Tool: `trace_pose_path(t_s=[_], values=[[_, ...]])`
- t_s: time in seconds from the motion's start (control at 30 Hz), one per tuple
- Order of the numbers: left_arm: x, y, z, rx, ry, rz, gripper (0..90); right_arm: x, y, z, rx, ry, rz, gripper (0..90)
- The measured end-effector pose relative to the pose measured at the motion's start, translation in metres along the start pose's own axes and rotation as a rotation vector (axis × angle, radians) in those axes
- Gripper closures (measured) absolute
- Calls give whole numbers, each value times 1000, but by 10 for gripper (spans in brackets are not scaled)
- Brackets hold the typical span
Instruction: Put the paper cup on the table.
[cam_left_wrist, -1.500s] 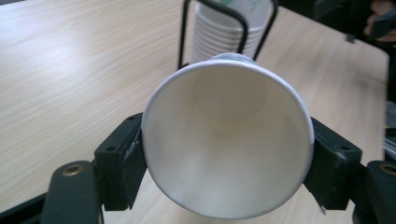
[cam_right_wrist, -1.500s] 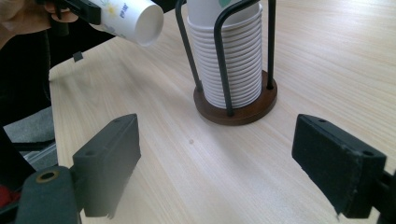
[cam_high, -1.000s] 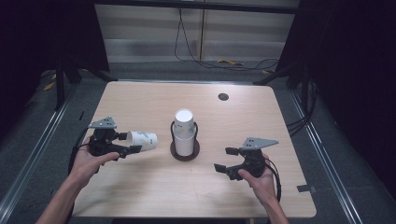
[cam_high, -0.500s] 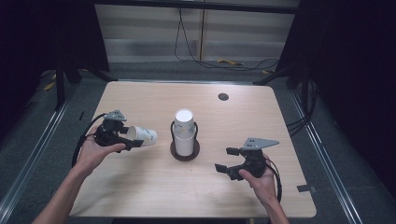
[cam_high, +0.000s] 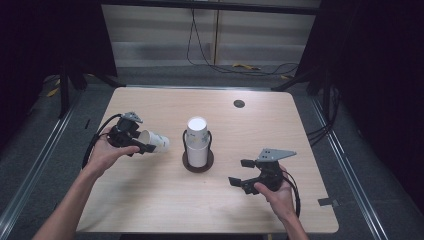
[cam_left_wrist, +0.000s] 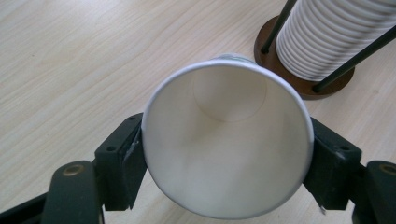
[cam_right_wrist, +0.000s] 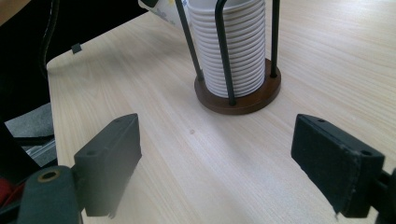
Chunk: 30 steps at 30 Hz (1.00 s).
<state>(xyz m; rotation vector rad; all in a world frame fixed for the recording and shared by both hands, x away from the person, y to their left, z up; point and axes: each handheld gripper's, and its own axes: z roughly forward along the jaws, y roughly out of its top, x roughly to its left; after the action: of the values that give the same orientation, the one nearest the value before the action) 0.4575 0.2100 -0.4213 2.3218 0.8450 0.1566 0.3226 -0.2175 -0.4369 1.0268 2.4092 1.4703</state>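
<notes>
My left gripper clamps a paper cup sideways beside the cup stack; my right gripper rests with jaws spread, empty.

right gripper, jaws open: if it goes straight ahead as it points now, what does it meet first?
Probably the cup holder: the right gripper points at its wooden base, with bare table between. It would likely meet the base or wire posts before the stacked cups; depth is unclear.

A pale wooden table stood on grey floor, with a round dark grommet toward one o'clock. Black curtains hung at nine and three; cables trailed at twelve.
</notes>
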Motion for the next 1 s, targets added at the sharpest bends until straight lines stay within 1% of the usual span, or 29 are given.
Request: trace_pose_path(t_s=[0.03,0.07,0.1,0.13,0.2,0.23,0.33,0.37,0.4,0.43,0.5,0.53,0.57,0.6,0.63,0.73,0.8,0.83,0.87,0.9,0.93,0.97,1.0], values=[[1,2,1,19,5,5,255,0,0,0,0,-2,-1,157],[1,2,1,19,5,5,255,0,0,-1,-2,-2,1,157],[2,4,2,31,15,8,255,-1,0,-1,-2,-2,3,157],[2,4,2,31,15,8,255,-1,0,-1,-2,-2,3,157],[2,8,4,62,12,14,253,0,0,-1,-1,-1,2,157],[2,8,4,62,12,14,251,0,0,0,-1,-1,2,157],[0,13,7,121,22,46,248,-1,0,0,-2,1,-2,157],[0,14,8,127,29,46,247,-1,0,0,-2,0,-1,157],[0,15,9,135,26,53,247,-1,0,0,-2,1,2,157],[1,16,9,137,36,58,246,-1,0,0,0,0,4,157],[3,18,10,146,36,50,245,-1,-1,0,1,-2,0,157],[3,18,10,146,36,50,245,-1,-1,0,0,-2,2,157],[4,19,12,157,42,55,245,-1,0,0,2,-4,0,158],[4,19,13,167,44,51,243,-1,0,0,-1,-8,-5,160],[4,20,13,170,48,57,242,-1,0,0,-3,-11,-2,164],[5,21,14,171,35,51,242,-1,0,-1,-3,-10,-1,163],[5,22,15,187,28,56,242,-2,-1,-1,0,-13,-4,164],[5,22,16,199,28,63,242,-1,-1,-1,-1,-11,-2,163],[3,23,17,201,35,56,243,-1,0,-1,-3,-11,-2,163],[3,23,17,202,42,58,244,-1,0,-1,-3,-11,-2,163],[3,24,17,203,43,56,243,-1,0,-1,-4,-10,-3,163],[3,25,17,208,40,65,242,-1,0,-1,-7,-10,-3,163],[3,25,17,208,40,65,241,-1,0,-1,-7,-10,-3,163]])
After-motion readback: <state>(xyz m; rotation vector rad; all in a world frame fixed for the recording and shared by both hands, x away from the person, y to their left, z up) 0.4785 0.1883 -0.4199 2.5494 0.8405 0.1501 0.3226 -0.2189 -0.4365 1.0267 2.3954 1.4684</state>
